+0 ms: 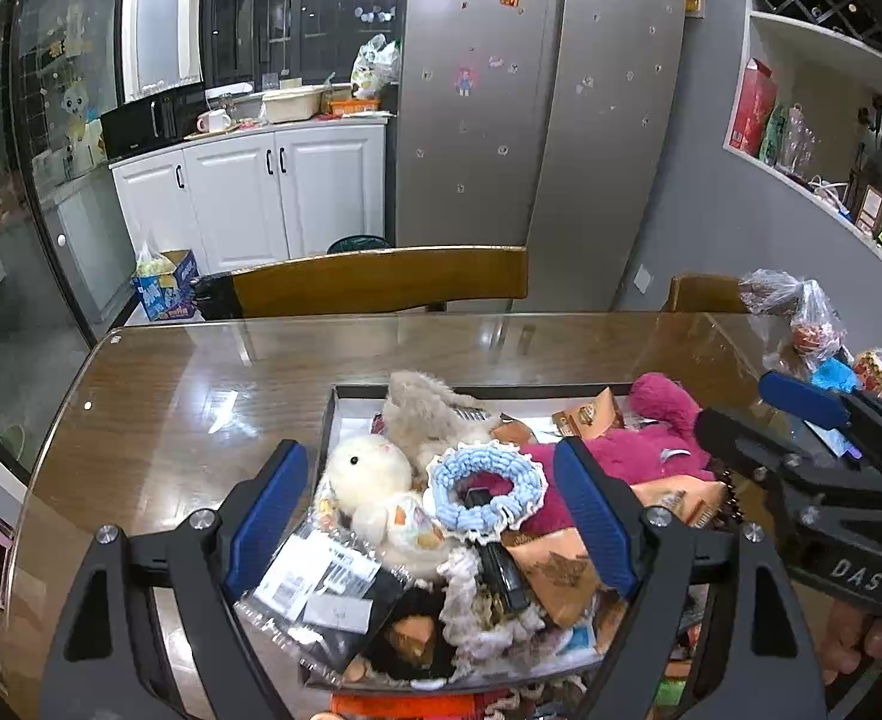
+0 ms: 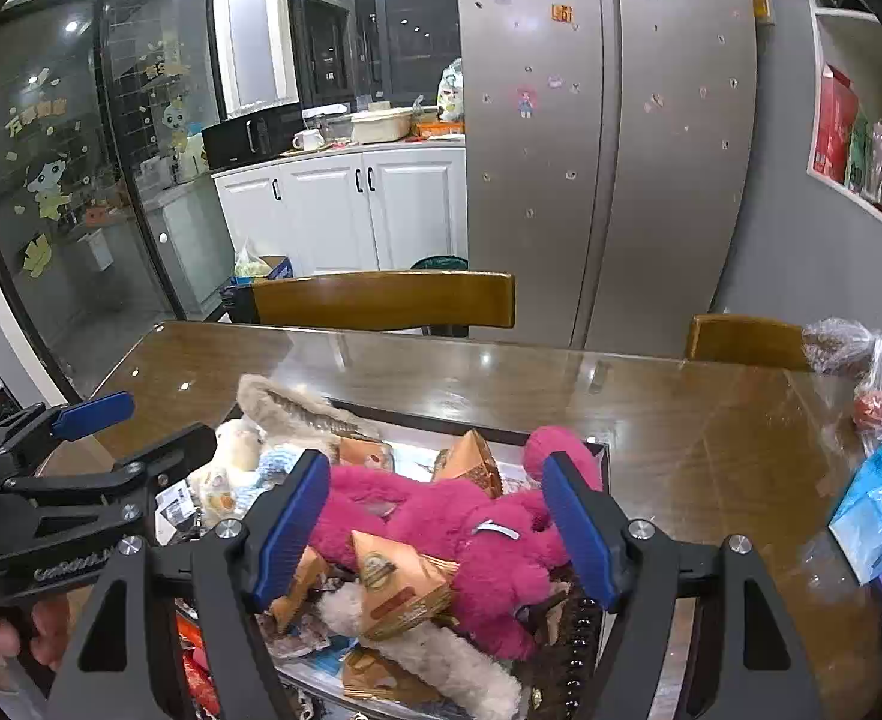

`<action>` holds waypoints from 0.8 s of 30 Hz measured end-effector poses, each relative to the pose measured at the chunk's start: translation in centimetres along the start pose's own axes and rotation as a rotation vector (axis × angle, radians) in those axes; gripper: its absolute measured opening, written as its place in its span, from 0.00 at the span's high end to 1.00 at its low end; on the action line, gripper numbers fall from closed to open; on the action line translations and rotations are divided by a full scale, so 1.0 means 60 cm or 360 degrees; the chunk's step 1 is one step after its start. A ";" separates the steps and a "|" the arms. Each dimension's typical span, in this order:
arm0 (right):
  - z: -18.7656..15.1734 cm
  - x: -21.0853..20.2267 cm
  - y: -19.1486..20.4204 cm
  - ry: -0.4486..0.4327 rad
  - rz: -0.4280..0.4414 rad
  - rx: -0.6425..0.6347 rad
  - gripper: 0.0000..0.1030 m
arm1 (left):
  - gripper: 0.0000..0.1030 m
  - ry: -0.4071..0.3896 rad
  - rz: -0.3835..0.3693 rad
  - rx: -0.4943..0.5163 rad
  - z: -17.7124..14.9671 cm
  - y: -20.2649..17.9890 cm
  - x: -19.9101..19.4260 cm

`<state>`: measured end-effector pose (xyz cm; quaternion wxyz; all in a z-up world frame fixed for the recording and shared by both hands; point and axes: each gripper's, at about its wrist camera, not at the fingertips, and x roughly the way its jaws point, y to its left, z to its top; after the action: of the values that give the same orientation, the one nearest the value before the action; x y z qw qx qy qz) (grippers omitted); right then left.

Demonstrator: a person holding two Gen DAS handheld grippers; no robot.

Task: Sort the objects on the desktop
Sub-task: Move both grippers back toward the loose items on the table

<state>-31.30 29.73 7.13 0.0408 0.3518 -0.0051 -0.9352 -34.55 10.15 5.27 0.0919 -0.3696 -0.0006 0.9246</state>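
A dark-rimmed box (image 1: 328, 420) on the glass-topped wooden table (image 1: 201, 396) is heaped with small things. My left gripper (image 1: 429, 510) hovers open above its left half, over a white plush bunny (image 1: 372, 474) and a blue crochet scrunchie (image 1: 486, 489); nothing touches its pads. A sealed packet with barcode labels (image 1: 321, 588) lies below the bunny. My right gripper (image 2: 435, 519) stands open above a pink plush toy (image 2: 441, 516) and tan snack packets (image 2: 399, 585). Neither pad touches them. A beige furry toy (image 2: 285, 405) lies at the far side of the box (image 2: 598, 450).
Two wooden chair backs (image 2: 381, 300) (image 2: 747, 339) stand beyond the table. Plastic bags of food (image 2: 873, 378) and a light blue packet (image 2: 873, 510) lie at the table's right end. The table's rounded left edge (image 1: 51, 450) is close. A hand (image 2: 15, 630) holds the left gripper (image 2: 135, 426).
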 end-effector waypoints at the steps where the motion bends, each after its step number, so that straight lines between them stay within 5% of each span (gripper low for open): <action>1: -0.001 -0.002 0.003 -0.0001 0.0010 -0.0005 0.27 | 0.17 -0.0018 0.0000 -0.0004 -0.003 0.003 -0.011; 10: -0.020 -0.053 0.041 -0.0049 0.0044 -0.0074 0.27 | 0.17 -0.0069 0.0013 0.0002 -0.054 0.038 -0.091; 24: -0.109 -0.108 0.105 0.0000 0.0008 -0.0189 0.27 | 0.17 0.0043 -0.0020 0.0053 -0.202 0.069 -0.135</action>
<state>-21.66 24.06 6.71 0.0638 0.3487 0.0495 -0.9338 -21.23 3.91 1.69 0.1038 -0.3805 0.0138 0.9188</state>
